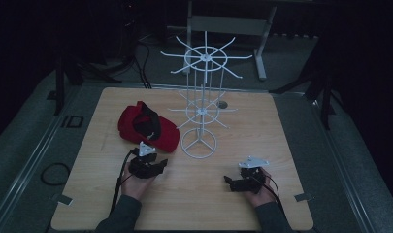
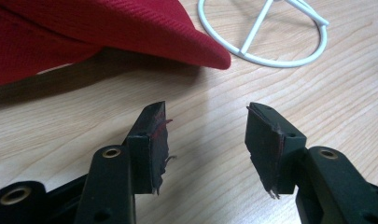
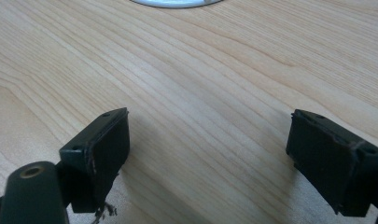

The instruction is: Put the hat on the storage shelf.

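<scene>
A red cap (image 1: 148, 127) with a black inner band lies on the wooden table (image 1: 262, 204), left of a white wire display rack (image 1: 202, 97). My left gripper (image 1: 157, 167) rests low on the table just in front of the cap, open and empty. Along its jaws I see the cap's brim (image 2: 130, 32) close ahead and the rack's ring base (image 2: 270, 42) beyond. My right gripper (image 1: 229, 181) lies at the front right, open wide with bare wood between its pads (image 3: 100, 154). The edge of the ring base (image 3: 177, 3) shows at the top.
The rack has two tiers of radial hook arms above its ring base (image 1: 199, 142). A small dark round fitting (image 1: 222, 104) sits in the tabletop behind the rack. Grey matting surrounds the table, with black cables (image 1: 53, 173) on the left and a metal stand (image 1: 228, 29) behind.
</scene>
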The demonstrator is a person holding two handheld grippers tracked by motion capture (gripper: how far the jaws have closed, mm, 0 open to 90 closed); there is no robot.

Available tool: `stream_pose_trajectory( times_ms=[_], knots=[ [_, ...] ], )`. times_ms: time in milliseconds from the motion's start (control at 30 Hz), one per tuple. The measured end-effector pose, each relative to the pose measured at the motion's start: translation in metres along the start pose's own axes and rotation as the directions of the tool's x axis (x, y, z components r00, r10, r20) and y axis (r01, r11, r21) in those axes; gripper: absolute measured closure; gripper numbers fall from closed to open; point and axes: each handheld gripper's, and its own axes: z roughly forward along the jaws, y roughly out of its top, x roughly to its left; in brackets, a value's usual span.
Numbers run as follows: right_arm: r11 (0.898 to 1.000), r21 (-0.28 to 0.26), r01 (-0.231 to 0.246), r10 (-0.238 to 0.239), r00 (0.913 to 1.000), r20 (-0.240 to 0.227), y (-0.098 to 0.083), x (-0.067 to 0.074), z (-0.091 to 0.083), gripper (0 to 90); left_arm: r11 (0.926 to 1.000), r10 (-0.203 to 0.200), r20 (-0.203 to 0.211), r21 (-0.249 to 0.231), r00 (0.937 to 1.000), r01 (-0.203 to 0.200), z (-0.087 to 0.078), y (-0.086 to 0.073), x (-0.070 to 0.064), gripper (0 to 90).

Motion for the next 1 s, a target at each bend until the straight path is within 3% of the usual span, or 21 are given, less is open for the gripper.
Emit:
stream_pose_trajectory(
  times_ms=[233, 400, 467, 633, 700, 767, 800, 1000],
  knots=[
    [1.0, 0.0, 0.0, 0.0, 1.0, 0.0, 0.0, 0.0, 0.0, 13.2, 0.9996, -0.023, 0.004, 0.013, 0.9997, 0.023, 0.009, 0.007, -0.003, 41.7],
    [1.0, 0.0, 0.0, 0.0, 1.0, 0.0, 0.0, 0.0, 0.0, 13.2, 0.998, -0.062, -0.003, 0.002, 0.998, 0.062, 0.015, 0.012, -0.005, 38.5],
    [1.0, 0.0, 0.0, 0.0, 1.0, 0.0, 0.0, 0.0, 0.0, 13.2, 0.9947, -0.103, -0.007, -0.013, 0.9947, 0.102, 0.017, 0.016, -0.003, 37.0],
    [1.0, 0.0, 0.0, 0.0, 1.0, 0.0, 0.0, 0.0, 0.0, 13.3, 0.9874, -0.156, -0.012, -0.03, 0.9877, 0.156, 0.02, 0.02, -0.001, 36.6],
    [1.0, 0.0, 0.0, 0.0, 1.0, 0.0, 0.0, 0.0, 0.0, 13.3, 0.9778, -0.207, 0.029, -0.023, 0.9778, 0.208, 0.021, 0.022, 0.002, 36.6],
    [1.0, 0.0, 0.0, 0.0, 1.0, 0.0, 0.0, 0.0, 0.0, 13.2, 0.9771, -0.211, 0.017, -0.023, 0.9773, 0.211, 0.022, 0.025, 0.002, 37.7],
    [1.0, 0.0, 0.0, 0.0, 1.0, 0.0, 0.0, 0.0, 0.0, 13.3, 0.9714, -0.236, 0.014, -0.024, 0.9716, 0.236, 0.022, 0.025, 0.003, 38.5],
    [1.0, 0.0, 0.0, 0.0, 1.0, 0.0, 0.0, 0.0, 0.0, 13.2, 0.9687, -0.247, -0.005, -0.027, 0.969, 0.247, 0.014, 0.024, 0.012, 45.9]
  ],
)
